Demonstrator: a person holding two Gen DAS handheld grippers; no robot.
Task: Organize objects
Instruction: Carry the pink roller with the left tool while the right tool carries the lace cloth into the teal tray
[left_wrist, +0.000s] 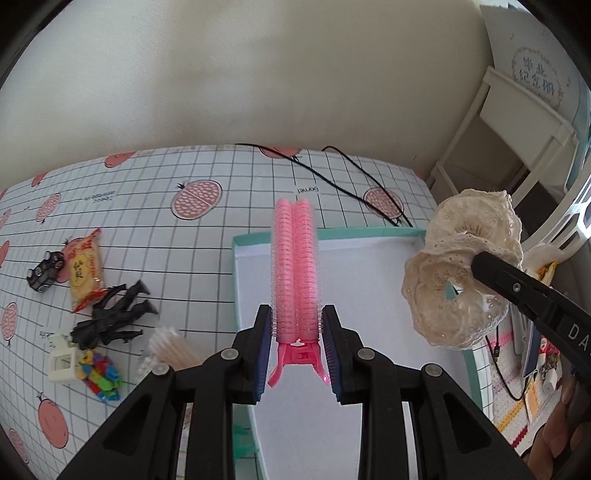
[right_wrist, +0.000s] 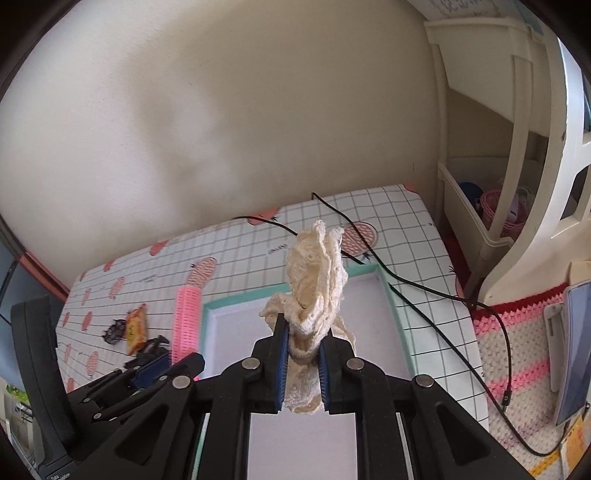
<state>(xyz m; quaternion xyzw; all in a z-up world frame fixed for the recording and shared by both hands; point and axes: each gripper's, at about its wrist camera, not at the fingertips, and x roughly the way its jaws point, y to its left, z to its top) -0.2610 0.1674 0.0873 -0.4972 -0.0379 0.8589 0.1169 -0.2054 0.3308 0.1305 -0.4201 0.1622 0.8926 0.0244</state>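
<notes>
My left gripper (left_wrist: 297, 325) is shut on a pink hair-roller clip (left_wrist: 294, 269), which sticks out forward over the near left part of a white tray with a mint-green rim (left_wrist: 325, 233). From the right wrist view the same pink clip (right_wrist: 186, 317) shows at the tray's left edge. My right gripper (right_wrist: 303, 334) is shut on a cream lace scrunchie (right_wrist: 316, 280), held above the tray's white floor. In the left wrist view the scrunchie (left_wrist: 461, 266) hangs at the tray's right side from the right gripper's black finger (left_wrist: 517, 284).
Left of the tray on the gridded tablecloth lie a black toy car (left_wrist: 46, 271), a snack packet (left_wrist: 86, 271), a black figure (left_wrist: 114, 314), cotton swabs (left_wrist: 171, 349), coloured clips (left_wrist: 101, 376) and a small white piece (left_wrist: 62, 363). A black cable (right_wrist: 424, 306) crosses behind and right of the tray. A cream shelf unit (right_wrist: 491, 206) stands at right.
</notes>
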